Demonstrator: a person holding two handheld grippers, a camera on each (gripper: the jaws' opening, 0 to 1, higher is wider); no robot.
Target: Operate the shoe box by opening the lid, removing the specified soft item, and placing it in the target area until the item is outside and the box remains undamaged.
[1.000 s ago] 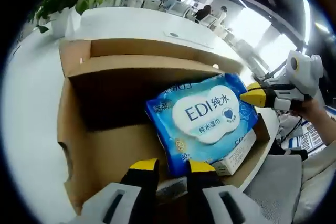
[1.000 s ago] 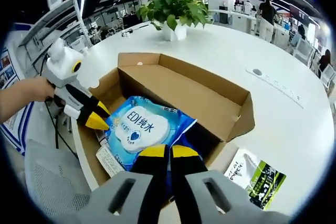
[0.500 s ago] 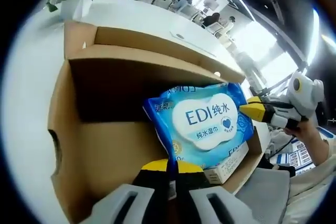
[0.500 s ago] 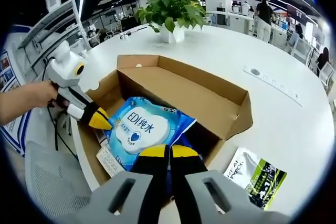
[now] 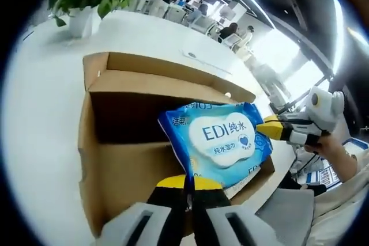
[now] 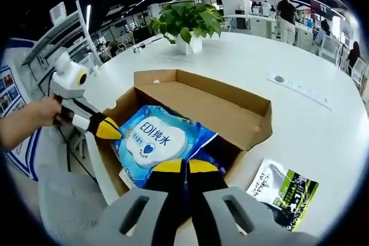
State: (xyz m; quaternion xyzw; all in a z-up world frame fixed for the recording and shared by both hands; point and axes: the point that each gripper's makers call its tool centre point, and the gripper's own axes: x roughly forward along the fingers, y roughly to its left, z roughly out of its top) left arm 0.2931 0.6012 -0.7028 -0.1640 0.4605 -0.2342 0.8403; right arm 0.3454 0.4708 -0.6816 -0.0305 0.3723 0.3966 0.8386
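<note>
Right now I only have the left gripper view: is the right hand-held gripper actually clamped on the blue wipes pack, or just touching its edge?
Observer: In the right gripper view, the right hand-held gripper has its jaws together on the near edge of the wipes pack.
Reviewer: Anything on the table beyond the box on that side?
Observer: Yes, a green and black packet lies flat on the white table beside the shoe box.
Reviewer: What holds the left one?
Observer: A hand holds the left hand-held gripper, whose yellow tip meets the pack's far corner.
</note>
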